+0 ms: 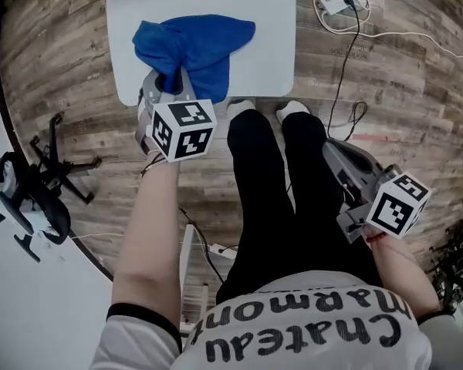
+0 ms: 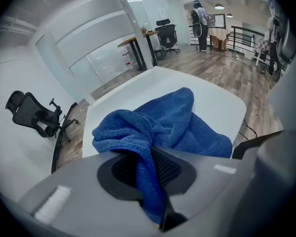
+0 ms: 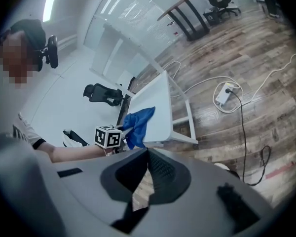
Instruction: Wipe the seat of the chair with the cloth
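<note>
- Your left gripper [image 1: 170, 83] is clamped on the cloth [image 1: 201, 45]. In the left gripper view a twisted fold of blue runs down between the jaws of the left gripper [image 2: 150, 149], which press on it from both sides.
- The cloth [image 2: 172, 117] is bunched, not spread flat. One lump rises just past the jaw tips on the left, and the rest trails away from you and to the right across the seat [image 2: 217, 98].
- In the head view the cloth lies on the near left part of the white seat [image 1: 270, 21]. Your left gripper is at the seat's near edge, close to the left corner, and its jaw tips are buried in the cloth's near end.
- The far and right parts of the seat are bare white.
- Your right gripper [image 1: 329, 149] hangs low by your right leg, well apart from the seat and the cloth. It points forward over the wood floor [image 1: 401, 91].
- In the right gripper view the jaws of the right gripper [image 3: 148, 154] meet at their tips with nothing held. Only floor shows through the gap behind them.
- That same view shows the cloth [image 3: 138, 125] hanging off the seat's [image 3: 160, 107] near corner, just beside your left gripper's marker cube [image 3: 108, 137].
- Your feet [image 1: 293, 109], in white socks, stand just short of the seat's near edge.
- A black office chair [image 1: 23, 199] lies tipped on the floor to your left, and a power strip [image 1: 339, 2] with cables lies beyond the seat on the right.
</note>
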`<action>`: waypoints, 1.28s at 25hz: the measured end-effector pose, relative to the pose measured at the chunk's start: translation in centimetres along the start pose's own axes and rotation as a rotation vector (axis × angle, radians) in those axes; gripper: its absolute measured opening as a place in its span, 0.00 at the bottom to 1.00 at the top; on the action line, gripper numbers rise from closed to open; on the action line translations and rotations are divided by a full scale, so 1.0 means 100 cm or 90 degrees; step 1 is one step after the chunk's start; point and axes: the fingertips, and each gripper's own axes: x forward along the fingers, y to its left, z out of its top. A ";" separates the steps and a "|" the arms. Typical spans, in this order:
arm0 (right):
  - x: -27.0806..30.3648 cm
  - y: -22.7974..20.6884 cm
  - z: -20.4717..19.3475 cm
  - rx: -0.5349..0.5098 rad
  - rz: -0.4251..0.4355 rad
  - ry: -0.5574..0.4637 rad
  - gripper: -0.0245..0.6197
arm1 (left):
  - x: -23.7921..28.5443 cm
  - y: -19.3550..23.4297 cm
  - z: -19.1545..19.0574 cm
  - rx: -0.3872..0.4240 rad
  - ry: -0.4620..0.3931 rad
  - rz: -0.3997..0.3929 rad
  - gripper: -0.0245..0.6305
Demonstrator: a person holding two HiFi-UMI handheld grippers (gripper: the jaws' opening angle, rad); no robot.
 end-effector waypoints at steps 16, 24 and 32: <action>-0.096 -0.093 0.014 0.082 -0.029 -0.094 0.06 | -0.002 -0.178 0.125 0.171 -0.074 -0.123 0.11; -0.108 -0.108 0.015 0.099 -0.045 -0.112 0.06 | -0.034 -0.222 0.158 0.157 -0.174 -0.188 0.14; -0.089 -0.084 0.025 0.072 -0.021 -0.081 0.06 | -0.049 -0.134 0.068 -0.006 -0.099 -0.112 0.15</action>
